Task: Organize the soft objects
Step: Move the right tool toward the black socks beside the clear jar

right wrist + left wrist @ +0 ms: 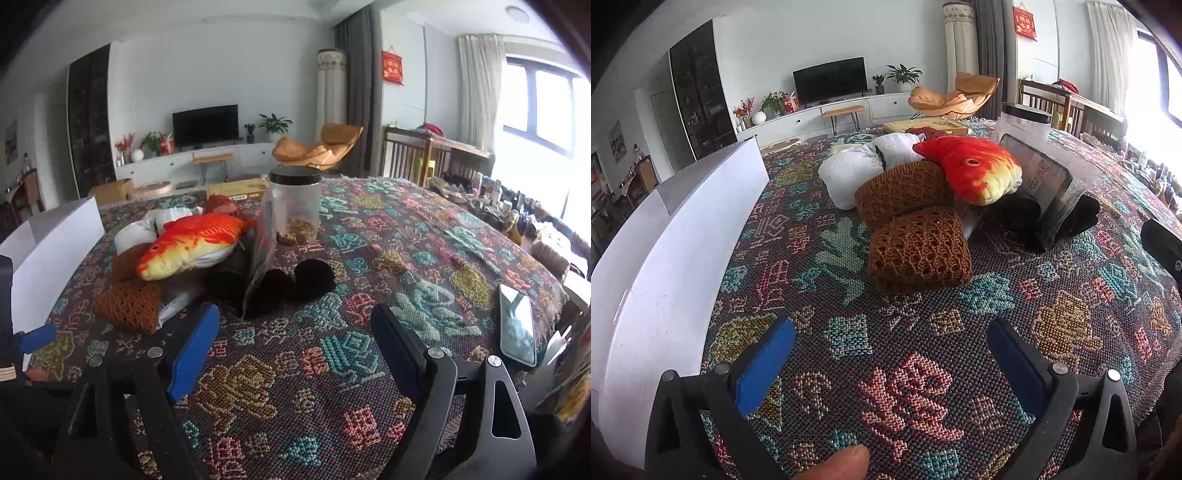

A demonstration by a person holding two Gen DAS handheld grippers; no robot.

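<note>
You can read very little here. On the far wall hangs a red sign with gold Chinese characters; from the left wrist view the two lower ones look like 水顺, and the upper ones are too blurred for you to make out. On the table, a dark card inside a clear plastic package carries a white QR code, with print around it too small to read. The flat yellow box behind the pile shows markings you cannot decipher.
</note>
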